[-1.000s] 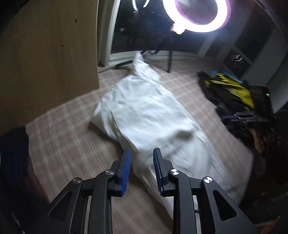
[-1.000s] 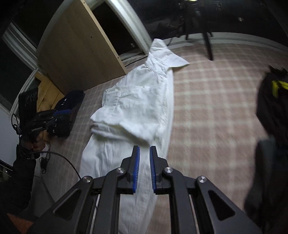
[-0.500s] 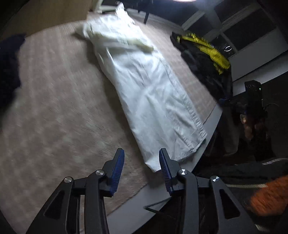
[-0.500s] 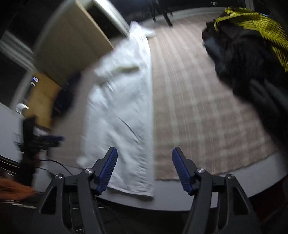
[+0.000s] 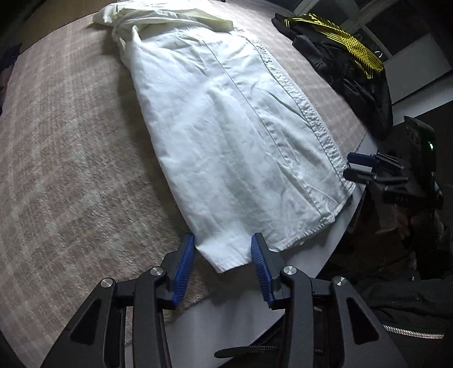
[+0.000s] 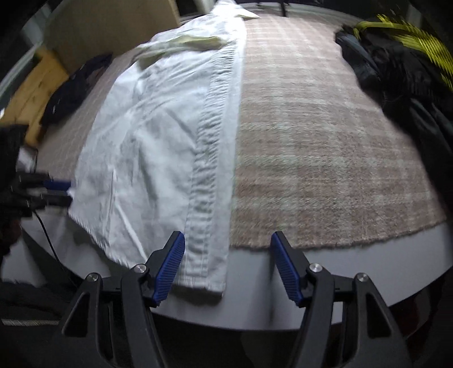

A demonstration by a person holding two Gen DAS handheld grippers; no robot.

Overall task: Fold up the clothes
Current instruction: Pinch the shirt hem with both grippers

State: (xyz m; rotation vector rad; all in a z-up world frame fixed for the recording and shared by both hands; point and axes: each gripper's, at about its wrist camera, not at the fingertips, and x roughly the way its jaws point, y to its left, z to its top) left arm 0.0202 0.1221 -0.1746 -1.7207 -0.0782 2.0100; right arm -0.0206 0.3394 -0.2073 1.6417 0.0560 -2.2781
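A white shirt (image 5: 226, 136) lies stretched out lengthwise on a pinkish checked rug (image 5: 70, 169), with its sleeves folded across the far end and its near hem hanging just over the rug's edge onto a grey surface (image 6: 283, 291).

The left gripper (image 5: 223, 246) points down at one near corner of the hem. Its blue-padded jaws stand partly apart, and the corner of cloth shows between them; the pads do not press on it, though whether they brush the fabric is hard to tell from this angle. The right gripper (image 6: 228, 243) hangs over the other near corner, where the buttoned strip of the shirt runs to the hem. Its jaws stand wide, with that corner and a bit of bare rug edge between them, nothing gripped. This view is somewhat blurred.

A heap of black clothes with a yellow striped piece (image 5: 339, 48) sits on the rug well off to one side, and another dark garment (image 6: 70, 90) lies on the opposite side near a wooden panel (image 6: 113, 25)
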